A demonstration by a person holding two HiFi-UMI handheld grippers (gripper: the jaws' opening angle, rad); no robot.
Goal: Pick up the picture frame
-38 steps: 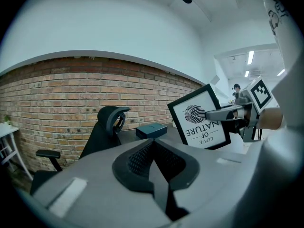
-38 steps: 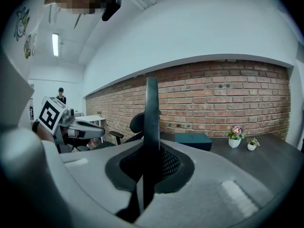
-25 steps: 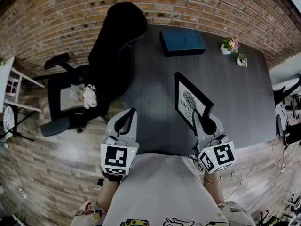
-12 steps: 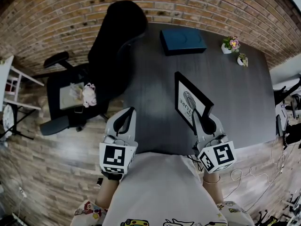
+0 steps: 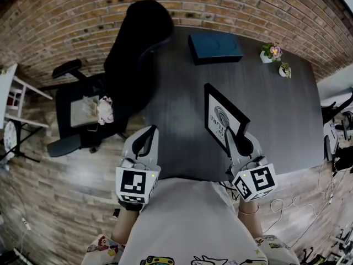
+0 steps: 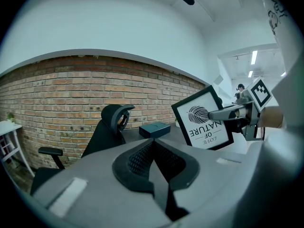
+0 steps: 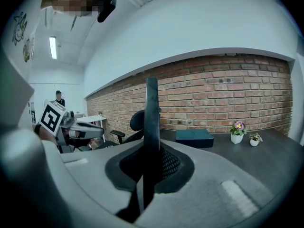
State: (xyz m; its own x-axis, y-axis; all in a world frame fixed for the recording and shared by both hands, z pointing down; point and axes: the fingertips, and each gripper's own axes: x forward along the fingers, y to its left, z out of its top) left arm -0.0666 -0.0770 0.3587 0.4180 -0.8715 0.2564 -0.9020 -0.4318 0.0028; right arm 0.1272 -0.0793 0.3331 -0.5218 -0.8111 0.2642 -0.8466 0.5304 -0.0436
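Head view: right gripper [image 5: 237,143] jaws pinch the thin black edge of the rectangular picture frame [image 5: 223,119], which has a white print inside and tilts over the dark matte bench [image 5: 287,109]. Left gripper [image 5: 146,141] jaws are pressed together on nothing, well apart from the frame.

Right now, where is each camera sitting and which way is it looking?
Head view: on the person's head, looking steeply down at the table; left hand-held gripper, right hand-held gripper and shirt show.
Left gripper view: on the left hand-held gripper, looking along its shut jaws toward brick wall and chair.
Right gripper view: on the right hand-held gripper, looking along jaws clamping the picture frame edge-on.
Shared: each gripper view shows the other gripper; all show the dark box.
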